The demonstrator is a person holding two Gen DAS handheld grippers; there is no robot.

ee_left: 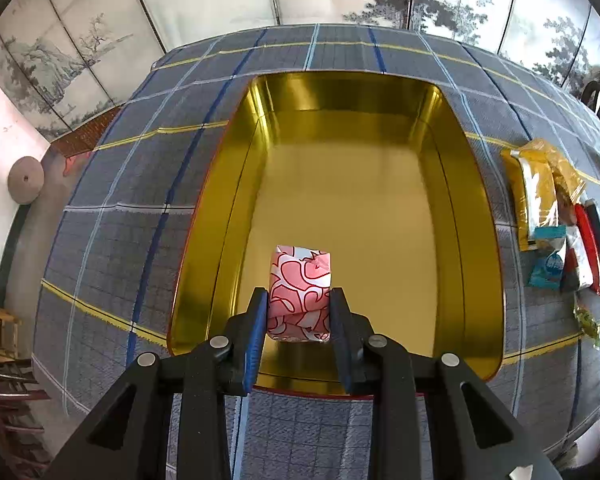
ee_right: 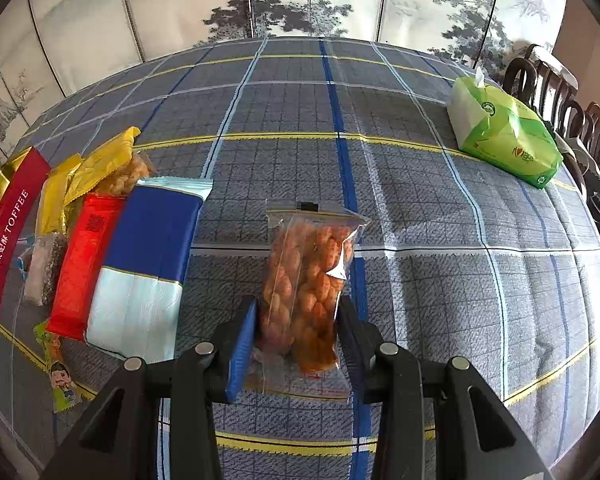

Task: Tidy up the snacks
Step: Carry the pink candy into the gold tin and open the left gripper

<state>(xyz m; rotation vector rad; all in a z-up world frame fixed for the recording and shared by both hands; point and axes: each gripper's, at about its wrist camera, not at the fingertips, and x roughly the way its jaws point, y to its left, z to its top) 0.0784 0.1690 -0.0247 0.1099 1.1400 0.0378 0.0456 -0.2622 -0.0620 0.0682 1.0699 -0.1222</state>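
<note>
In the left wrist view my left gripper (ee_left: 299, 300) is shut on a pink-and-white patterned snack packet (ee_left: 300, 294) and holds it over the near end of a gold tin (ee_left: 476, 240) with a bare floor. In the right wrist view my right gripper (ee_right: 298, 308) is shut on a clear bag of orange fried snacks (ee_right: 308, 280), which lies lengthwise on the checked tablecloth. Left of it lies a row of snacks: a blue-and-white packet (ee_right: 144, 264), a red packet (ee_right: 82, 268), yellow packets (ee_right: 96, 168) and a small green packet (ee_right: 62, 380).
The gold tin's red side, marked TOFFEE (ee_right: 8, 232), shows at the far left of the right wrist view. A green tissue pack (ee_right: 504, 132) lies at the table's far right, with dark wooden chairs (ee_right: 560, 92) behind. The snack pile (ee_left: 556, 216) lies right of the tin.
</note>
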